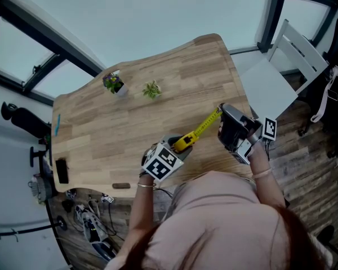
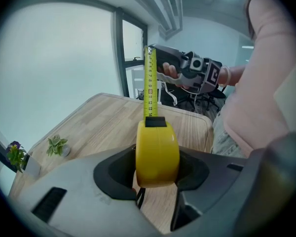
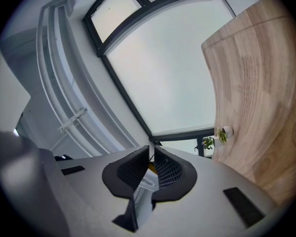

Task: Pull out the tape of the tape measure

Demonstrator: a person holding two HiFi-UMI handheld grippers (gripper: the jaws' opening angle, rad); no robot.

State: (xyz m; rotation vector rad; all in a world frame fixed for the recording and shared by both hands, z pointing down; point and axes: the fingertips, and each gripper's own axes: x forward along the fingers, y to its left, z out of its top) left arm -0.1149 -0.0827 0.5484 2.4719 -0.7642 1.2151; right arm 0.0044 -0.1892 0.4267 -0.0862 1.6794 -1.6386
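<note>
A yellow tape measure case [image 2: 157, 153] sits clamped between the pads of my left gripper [image 2: 155, 172], over the near edge of the wooden table [image 1: 129, 122]. In the head view the case [image 1: 183, 142] shows just right of the left gripper [image 1: 168, 156]. Its yellow tape [image 1: 205, 125] runs out straight to the right gripper [image 1: 232, 129], and in the left gripper view the tape [image 2: 149, 83] rises to that gripper [image 2: 160, 65]. My right gripper [image 3: 152, 174] is shut on the tape's end [image 3: 147, 181], held tilted above the table with its jaws nearly touching.
Two small potted plants [image 1: 115, 84] [image 1: 152, 89] stand at the table's far side. A dark flat object [image 1: 61, 170] lies at the left end. A white chair [image 1: 281, 72] stands off the right end. Windows surround the table.
</note>
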